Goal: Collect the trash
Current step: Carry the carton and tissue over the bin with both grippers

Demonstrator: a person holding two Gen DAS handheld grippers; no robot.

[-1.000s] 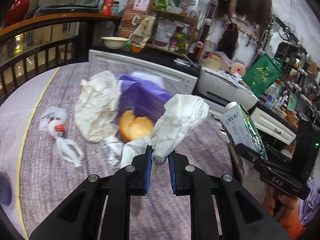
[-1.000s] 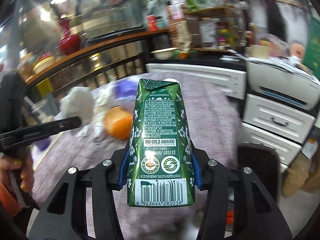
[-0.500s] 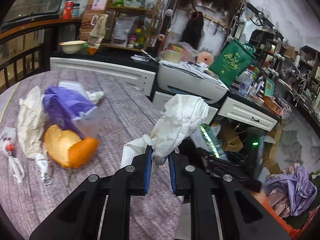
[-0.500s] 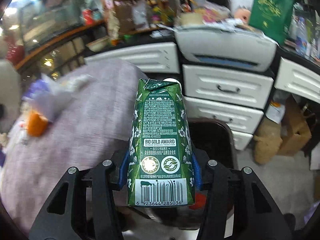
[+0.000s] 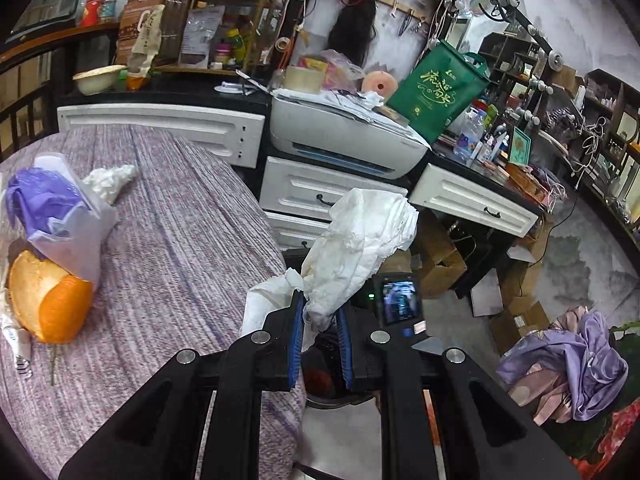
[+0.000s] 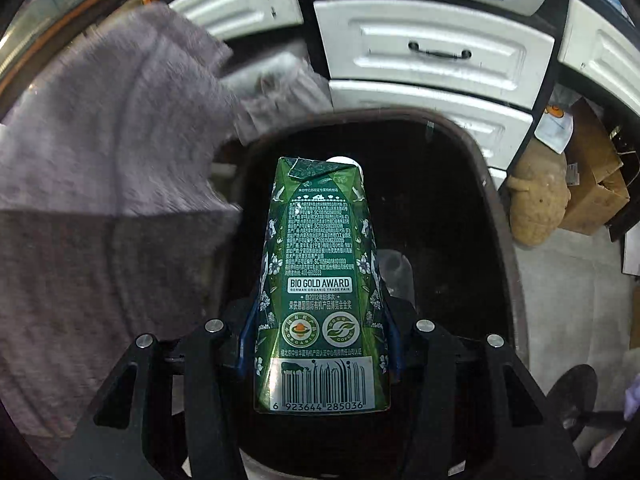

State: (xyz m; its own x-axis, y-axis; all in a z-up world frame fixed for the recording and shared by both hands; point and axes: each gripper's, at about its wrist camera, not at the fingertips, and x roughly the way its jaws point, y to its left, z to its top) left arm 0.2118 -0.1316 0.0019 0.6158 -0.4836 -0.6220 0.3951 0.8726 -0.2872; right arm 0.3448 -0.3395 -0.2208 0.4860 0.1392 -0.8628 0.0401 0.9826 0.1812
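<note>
The tall green glossy drink carton point(image 6: 322, 280) is a stiff, light paperboard box with slick printed faces; it looks undented, so it is probably empty or nearly so, though its weight cannot be read from here. The best hold on it is across the two narrow side walls low on the body, where the folds stiffen it, and that is where the right claw point(image 6: 320, 344) has it: the blue pads press on either side just above the barcode, the jaws standing partly spread to the carton's width. The carton hangs over the mouth of the dark round-cornered trash bin point(image 6: 500, 200) beside the white drawers, cap end pointing down into it (a pale object lies in the bin's shadow, too dim to name).

The crumpled white paper tissue point(image 5: 360, 240) is soft, featherlight and easily torn, and will hold at any bunched fold. The left claw point(image 5: 320, 332) is pressed nearly together on its lower tail, with the rest ballooning up above the pads. It hangs off the edge of the purple-grey woven tabletop point(image 5: 180, 240), above the bin seen darkly below.

On the tabletop lie an orange peel half point(image 5: 48, 304) and a purple and white plastic wrapper point(image 5: 52, 208), both light and limp, not yet collected.
</note>
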